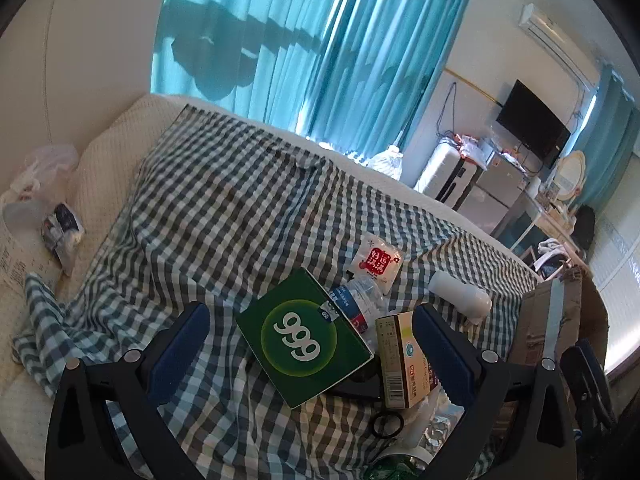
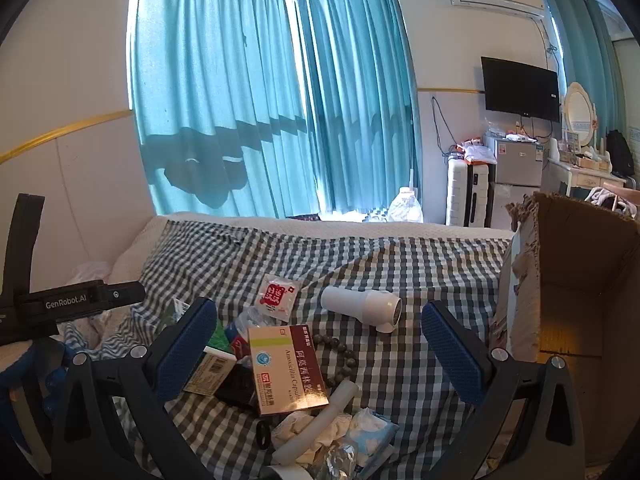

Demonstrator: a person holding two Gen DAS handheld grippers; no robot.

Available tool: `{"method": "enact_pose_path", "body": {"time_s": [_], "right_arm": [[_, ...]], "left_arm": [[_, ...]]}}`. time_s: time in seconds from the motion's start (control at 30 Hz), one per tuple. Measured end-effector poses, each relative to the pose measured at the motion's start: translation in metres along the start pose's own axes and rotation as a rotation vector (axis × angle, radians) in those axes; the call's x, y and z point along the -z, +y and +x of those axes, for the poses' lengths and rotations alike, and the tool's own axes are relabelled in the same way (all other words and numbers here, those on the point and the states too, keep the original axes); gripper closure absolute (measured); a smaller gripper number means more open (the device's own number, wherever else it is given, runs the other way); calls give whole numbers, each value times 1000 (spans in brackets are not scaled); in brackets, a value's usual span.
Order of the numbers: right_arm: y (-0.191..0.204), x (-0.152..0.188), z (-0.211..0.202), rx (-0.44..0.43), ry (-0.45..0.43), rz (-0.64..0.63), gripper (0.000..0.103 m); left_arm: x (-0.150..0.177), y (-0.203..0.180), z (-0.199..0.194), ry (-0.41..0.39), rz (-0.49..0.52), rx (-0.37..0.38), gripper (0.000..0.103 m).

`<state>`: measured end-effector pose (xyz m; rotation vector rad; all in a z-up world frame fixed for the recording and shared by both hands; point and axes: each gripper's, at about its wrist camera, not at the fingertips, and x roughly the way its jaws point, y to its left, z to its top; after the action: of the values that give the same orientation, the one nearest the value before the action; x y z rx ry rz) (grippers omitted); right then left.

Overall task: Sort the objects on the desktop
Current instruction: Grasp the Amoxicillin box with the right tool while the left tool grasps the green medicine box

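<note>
Two boxes lie between the wide-open left gripper (image 1: pixel 316 344) fingers: one green box (image 1: pixel 304 338) and one yellow-brown medicine box (image 1: pixel 404 360), a water bottle (image 1: pixel 356 300) behind them on the checked cloth (image 1: pixel 240 208).

One amoxicillin box (image 2: pixel 286 366) sits between the right gripper's (image 2: pixel 320 344) spread, empty fingers; one white dryer (image 2: pixel 360 304) beyond, one open cardboard box (image 2: pixel 576 280) at right.

I see each tool built alike: left tool (image 1: pixel 310 340) and right tool (image 2: pixel 318 338) have black angular frames, silver round screws at the joints and blue textured pads (image 2: pixel 450 350). The left housing reads "GenRobot.AI" (image 2: pixel 66 304).
</note>
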<state>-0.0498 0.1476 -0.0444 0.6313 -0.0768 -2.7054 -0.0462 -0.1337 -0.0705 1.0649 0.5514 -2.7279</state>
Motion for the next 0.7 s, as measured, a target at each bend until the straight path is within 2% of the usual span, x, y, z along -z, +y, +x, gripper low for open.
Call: {"method": "enact_pose_path", "body": {"time_s": [0.17, 0.23, 0.33, 0.53, 0.63, 0.7], "right_arm": [[2, 11, 29, -43, 59, -26, 0], [1, 15, 40, -65, 84, -24, 0], [0, 24, 59, -92, 128, -25, 0], [3, 39, 89, -172, 198, -34, 0], [5, 47, 104, -157, 223, -28, 0], [4, 53, 114, -185, 248, -5, 0]], "left_arm": [[6, 3, 24, 49, -44, 0, 0], [6, 0, 32, 66, -44, -11, 5], [7, 2, 49, 122, -85, 41, 6], [15, 7, 78, 177, -110, 18, 6], [14, 14, 85, 195, -127, 5, 6], [15, 23, 92, 214, -153, 7, 6]]}}
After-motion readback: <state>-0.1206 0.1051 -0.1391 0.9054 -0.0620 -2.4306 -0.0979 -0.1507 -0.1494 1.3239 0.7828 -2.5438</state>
